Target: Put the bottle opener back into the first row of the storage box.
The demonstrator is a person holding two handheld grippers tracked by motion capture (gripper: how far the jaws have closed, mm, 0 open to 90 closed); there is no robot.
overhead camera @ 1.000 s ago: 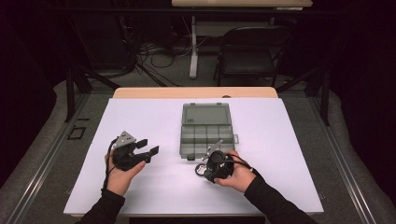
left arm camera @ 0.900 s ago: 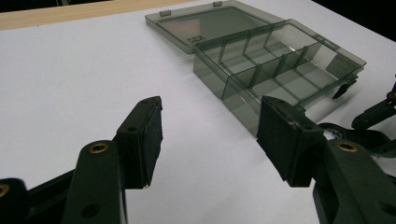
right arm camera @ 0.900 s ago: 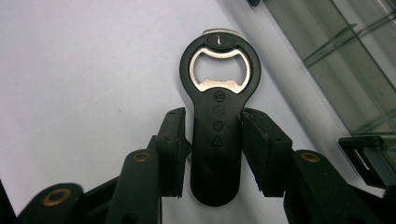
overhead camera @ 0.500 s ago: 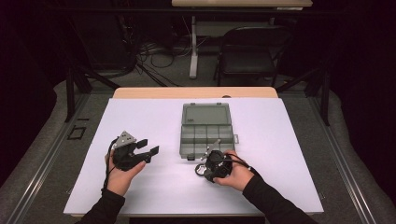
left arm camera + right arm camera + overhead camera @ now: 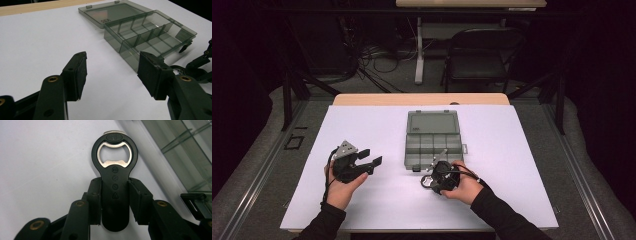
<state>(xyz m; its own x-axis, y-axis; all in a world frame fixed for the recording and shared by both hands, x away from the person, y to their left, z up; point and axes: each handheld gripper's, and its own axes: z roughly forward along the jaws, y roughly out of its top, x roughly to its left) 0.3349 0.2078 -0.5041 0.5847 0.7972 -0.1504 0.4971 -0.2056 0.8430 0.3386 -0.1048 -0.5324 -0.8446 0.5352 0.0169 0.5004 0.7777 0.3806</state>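
Closing jaws of the right gripper point(image 5: 113, 202) have just come in onto a black bottle opener point(image 5: 114, 182), pinching its handle near the worktop's point(image 5: 377, 210) front edge beside the open organiser box point(image 5: 433, 140); left gripper point(image 5: 112, 75) jaws stand spread, empty.

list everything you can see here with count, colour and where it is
bottle opener: 1, black with a metal mouth, flat on the table between the right gripper's jaws, just before the box's near edge
compartment box: 1, smoky clear grey, middle of the table, compartments bare
box lid: 1, same grey, laid open flat behind the box
table: 1, white top with a wooden strip at the far edge
chair: 1, black, on the floor beyond the table
cables: a tangle, dark, on the floor beyond the table
left gripper: 1, black, left of the box, jaws wide apart on nothing
right gripper: 1, black, jaws just been closing, pads on the opener's handle
hands: 2, dark sleeves, at the table's near edge
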